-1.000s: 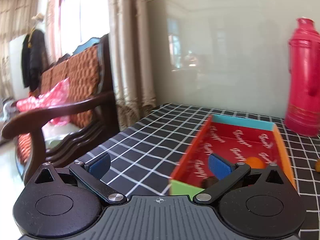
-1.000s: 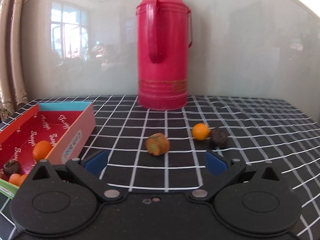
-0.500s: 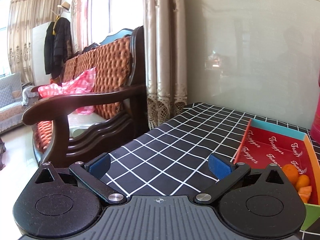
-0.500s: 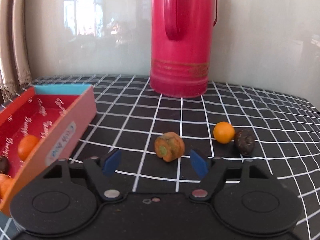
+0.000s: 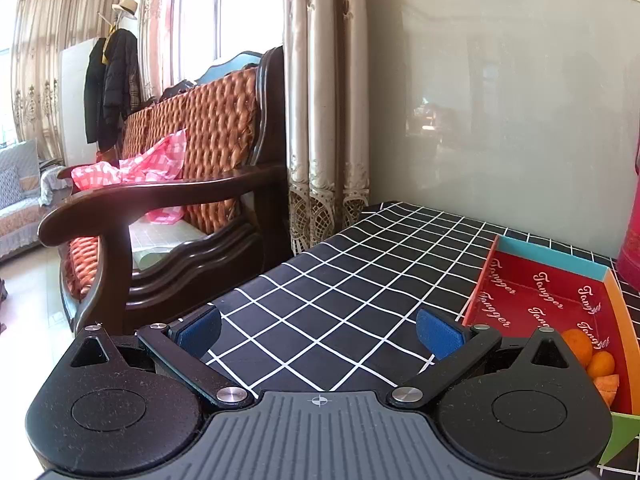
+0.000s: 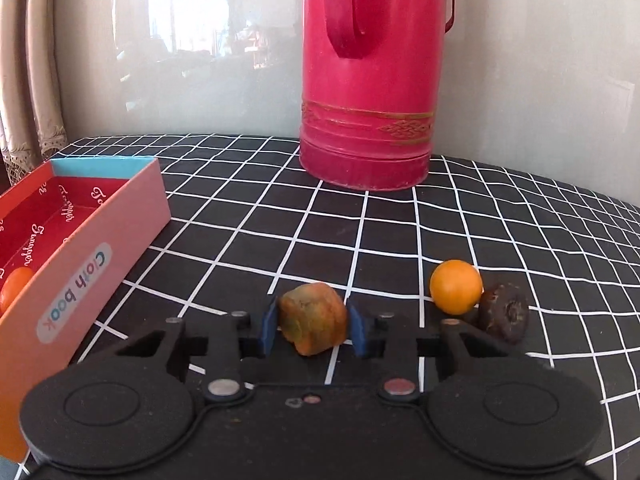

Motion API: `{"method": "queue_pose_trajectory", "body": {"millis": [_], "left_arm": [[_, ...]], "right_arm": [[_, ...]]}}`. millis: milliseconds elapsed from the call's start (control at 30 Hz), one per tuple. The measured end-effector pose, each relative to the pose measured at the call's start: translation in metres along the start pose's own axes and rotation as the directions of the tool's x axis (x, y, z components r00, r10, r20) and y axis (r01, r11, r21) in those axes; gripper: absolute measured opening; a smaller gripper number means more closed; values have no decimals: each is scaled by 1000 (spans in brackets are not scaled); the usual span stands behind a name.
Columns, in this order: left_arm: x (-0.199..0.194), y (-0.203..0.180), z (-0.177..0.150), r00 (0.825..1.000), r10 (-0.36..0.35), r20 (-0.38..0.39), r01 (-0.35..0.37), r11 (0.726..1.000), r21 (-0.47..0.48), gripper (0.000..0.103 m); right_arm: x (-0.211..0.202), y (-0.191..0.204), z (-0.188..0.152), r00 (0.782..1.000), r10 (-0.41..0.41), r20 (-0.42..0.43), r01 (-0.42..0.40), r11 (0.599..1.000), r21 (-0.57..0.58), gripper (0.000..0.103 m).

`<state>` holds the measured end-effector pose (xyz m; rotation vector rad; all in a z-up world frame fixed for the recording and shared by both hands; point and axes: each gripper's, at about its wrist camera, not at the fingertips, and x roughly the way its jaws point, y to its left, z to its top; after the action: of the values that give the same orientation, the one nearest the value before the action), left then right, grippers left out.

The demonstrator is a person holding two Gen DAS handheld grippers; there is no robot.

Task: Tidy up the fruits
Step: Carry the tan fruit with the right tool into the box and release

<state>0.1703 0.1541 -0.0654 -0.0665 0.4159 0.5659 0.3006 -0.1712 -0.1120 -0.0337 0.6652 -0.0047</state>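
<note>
My right gripper (image 6: 313,330) is shut on an orange-green fruit (image 6: 313,323) that rests on the checked tablecloth. A small round orange fruit (image 6: 455,286) and a dark brown fruit (image 6: 505,313) lie touching each other just to its right. The open red box (image 6: 92,264) stands to the left with an orange fruit (image 6: 14,286) inside. My left gripper (image 5: 319,330) is open and empty above the tablecloth, left of the box (image 5: 540,300), where several orange fruits (image 5: 578,346) lie at the near end.
A tall red thermos (image 6: 374,80) stands behind the fruits against the glossy wall. A dark wooden armchair (image 5: 168,200) with a pink cloth and curtains (image 5: 324,100) are past the table's left edge (image 5: 280,266).
My right gripper has moved forward and closed its jaws onto the orange-green fruit. My left gripper has swung left, away from the box, and stays open.
</note>
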Motion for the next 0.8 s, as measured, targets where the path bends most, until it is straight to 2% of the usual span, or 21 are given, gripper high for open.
{"method": "queue_pose_trajectory", "body": {"millis": [133,233,433,567,700,800], "left_arm": [[1,0,0,1000,-3,-10,3,1000,-10,103],[1,1,0,1000,-2,-14,2,1000,-18,103],[2,5,-1,1000,2,-24,-2,1000,-27,103],[3,4,-1,1000,6,-25,-7,1000,-22,103],[3,5,-2,1000,11,-27,-11,1000,-20,103],[4,7,-1,999,11,-34,-12,999,-29,103]], "right_arm": [[-11,4,-1,999,34,37,-34,999,5,28],[-30,15,0,989,119,89,-120,993,7,28],[-61,51,3,931,326,166,-322,945,-47,28],[-71,78,2,901,404,156,-393,914,-100,28],[-72,99,0,889,444,115,-429,893,-137,29],[-72,106,-2,882,462,94,-447,883,-145,35]]}}
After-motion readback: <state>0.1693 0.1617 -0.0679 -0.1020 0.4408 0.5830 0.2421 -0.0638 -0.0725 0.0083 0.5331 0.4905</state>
